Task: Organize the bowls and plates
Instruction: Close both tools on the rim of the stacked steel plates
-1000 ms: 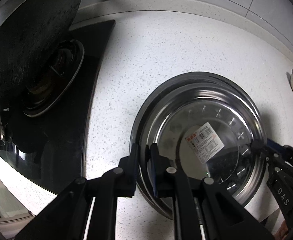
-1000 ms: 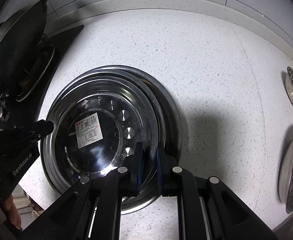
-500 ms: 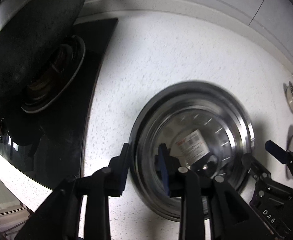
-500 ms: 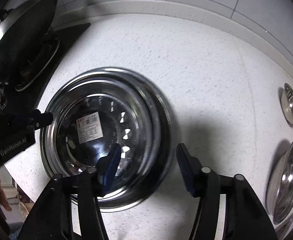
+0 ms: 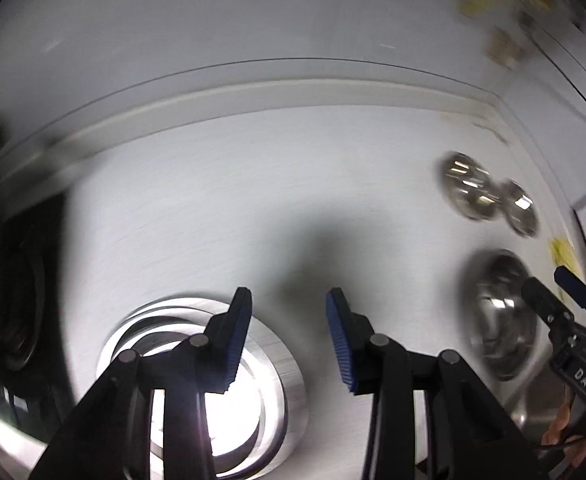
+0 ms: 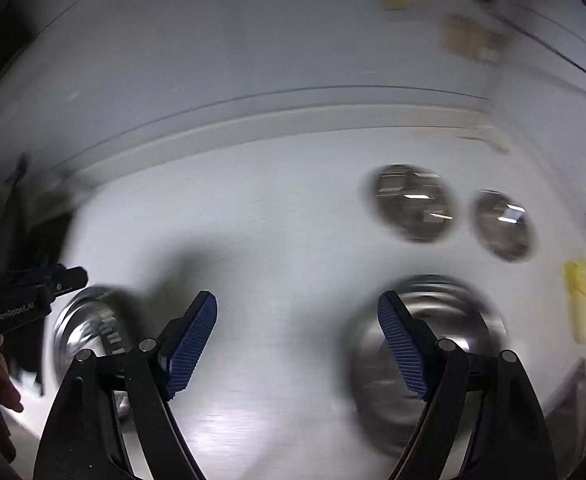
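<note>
Right gripper (image 6: 297, 344), black-framed with blue ribbed pads, jaws spread wide and holding nothing, and straight off its right finger sits the large round stainless-steel bowl (image 6: 453, 332), blurred but close, low and to the right. Left gripper (image 5: 287, 340), same build, jaws also apart and empty, hovers above the stack of wide shiny steel plates (image 5: 197, 384) at its lower left. Across the white speckled countertop (image 6: 285, 240), two small round steel bowls (image 6: 413, 202) sit side by side toward the back right, well apart from the plates. My read: the big bowl is the right hand's job, being far nearer to it. A bowl is round, so there is no long axis to line up, just a rim to straddle. There is plenty of bare counter in the middle; the yellow patch (image 6: 583, 300) and counter edge crowd the far right.
</note>
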